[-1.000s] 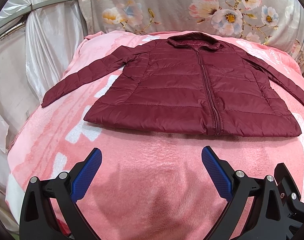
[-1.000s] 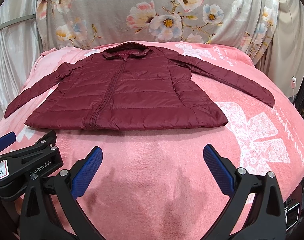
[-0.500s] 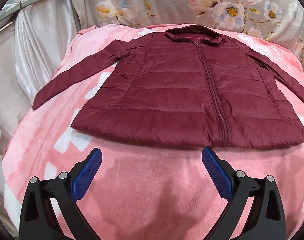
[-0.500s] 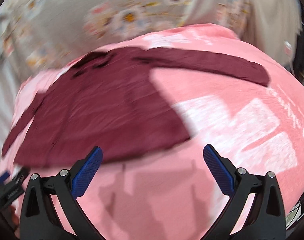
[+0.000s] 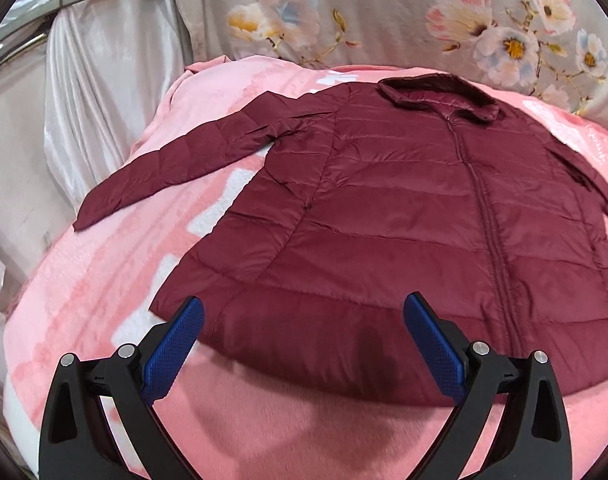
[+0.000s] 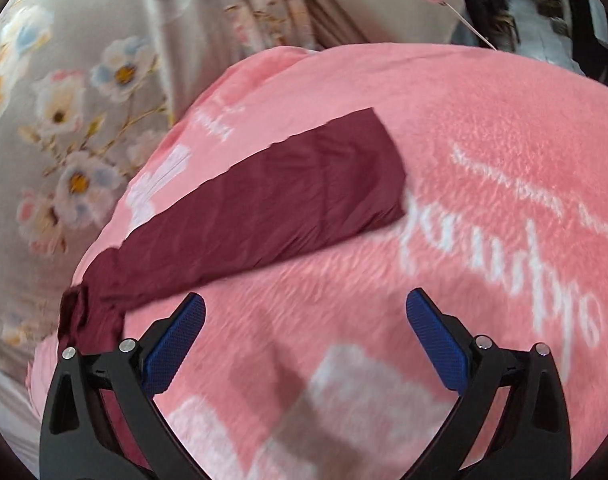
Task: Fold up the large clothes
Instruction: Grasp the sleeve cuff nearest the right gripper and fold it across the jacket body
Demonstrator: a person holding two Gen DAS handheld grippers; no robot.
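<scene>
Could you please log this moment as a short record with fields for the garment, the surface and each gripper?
garment: maroon quilted jacket, lying flat, front up, zipper closed, unfolded
sleeves: left sleeve and right sleeve both stretched out to the sides
surface: pink blanket with white print
backdrop: floral fabric behind the bed
left gripper: open, over the jacket's bottom hem, holding nothing
right gripper: open, over the blanket near the right sleeve, holding nothing
fold status: not yet begun
</scene>
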